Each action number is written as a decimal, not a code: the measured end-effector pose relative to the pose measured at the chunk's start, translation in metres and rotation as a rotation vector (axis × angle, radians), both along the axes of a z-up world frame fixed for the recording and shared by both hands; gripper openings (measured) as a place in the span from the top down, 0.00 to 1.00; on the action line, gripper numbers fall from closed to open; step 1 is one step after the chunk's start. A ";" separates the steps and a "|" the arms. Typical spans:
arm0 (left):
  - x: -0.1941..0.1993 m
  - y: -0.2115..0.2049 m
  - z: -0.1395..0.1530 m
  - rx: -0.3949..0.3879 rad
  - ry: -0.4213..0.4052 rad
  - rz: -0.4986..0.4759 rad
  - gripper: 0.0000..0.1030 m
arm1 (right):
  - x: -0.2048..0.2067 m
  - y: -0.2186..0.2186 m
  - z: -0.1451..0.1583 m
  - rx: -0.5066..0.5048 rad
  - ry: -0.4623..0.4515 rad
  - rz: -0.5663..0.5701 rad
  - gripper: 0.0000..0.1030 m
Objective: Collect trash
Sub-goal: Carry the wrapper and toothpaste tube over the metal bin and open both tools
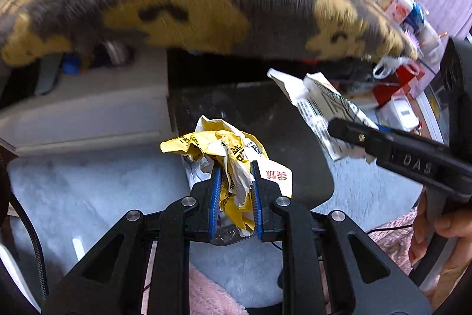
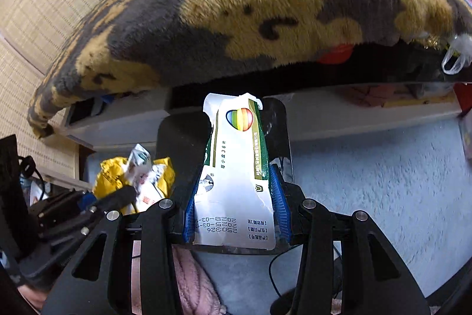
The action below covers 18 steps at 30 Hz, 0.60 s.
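Pale blue shag carpet (image 2: 383, 182) covers the floor, and a low table draped in a grey-and-tan plush blanket (image 1: 188, 2) fills the upper half of both wrist views, its far edge blurred. Clutter on the tabletop, red tubes and small cartons among it, is cut off by the fisheye rim and hard to make out. Beneath the table everything falls into shadow.

Both grippers point steeply down toward a black bin (image 1: 253, 114) standing on the carpet just in front of the table; what lies inside it cannot be made out. The left gripper (image 1: 236, 185) is clenched on a crumpled yellow wrapper (image 1: 218, 149), its blue pads (image 1: 216, 191) pressing the wad from both sides above the bin's near rim. The right gripper (image 2: 234, 197) grasps a flattened white-and-green medicine box (image 2: 236, 164), printed with a rainbow heart, held upright over the bin mouth. Part of a person's hand (image 1: 442, 229) on the right tool's handle shows at the edge of the left view. A pink fuzzy fabric (image 2: 194, 285) lies partly hidden beneath the grippers.
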<state>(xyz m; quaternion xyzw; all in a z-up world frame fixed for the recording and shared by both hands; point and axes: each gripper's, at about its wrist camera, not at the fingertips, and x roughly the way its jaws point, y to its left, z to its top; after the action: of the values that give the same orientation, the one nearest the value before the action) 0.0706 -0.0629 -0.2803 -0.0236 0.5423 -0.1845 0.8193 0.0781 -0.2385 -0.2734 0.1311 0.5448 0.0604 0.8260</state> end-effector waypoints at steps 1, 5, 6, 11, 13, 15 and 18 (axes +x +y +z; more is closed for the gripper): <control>0.002 -0.002 -0.007 0.003 0.009 -0.004 0.83 | 0.002 0.000 -0.003 0.001 0.007 0.001 0.57; 0.008 -0.006 -0.024 0.013 0.043 -0.015 0.75 | 0.006 0.003 -0.014 -0.007 0.033 0.003 0.52; 0.009 -0.007 -0.026 0.016 0.049 -0.015 0.74 | 0.008 0.004 -0.015 -0.011 0.038 0.002 0.50; 0.010 -0.003 -0.028 0.021 0.056 -0.011 0.66 | 0.015 0.001 -0.010 -0.014 0.034 -0.014 0.44; 0.011 0.000 -0.023 0.022 0.049 -0.005 0.59 | 0.018 0.002 -0.006 -0.020 0.024 -0.017 0.41; 0.013 0.005 -0.015 0.022 0.030 0.006 0.48 | 0.021 0.000 0.003 -0.029 0.002 -0.024 0.35; 0.017 0.010 -0.002 0.023 0.007 0.016 0.38 | 0.024 -0.005 0.015 -0.036 -0.026 -0.042 0.26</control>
<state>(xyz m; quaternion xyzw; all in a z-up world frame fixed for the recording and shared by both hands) 0.0877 -0.0530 -0.2824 -0.0193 0.5472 -0.1715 0.8190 0.1025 -0.2432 -0.2585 0.1268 0.5323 0.0352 0.8362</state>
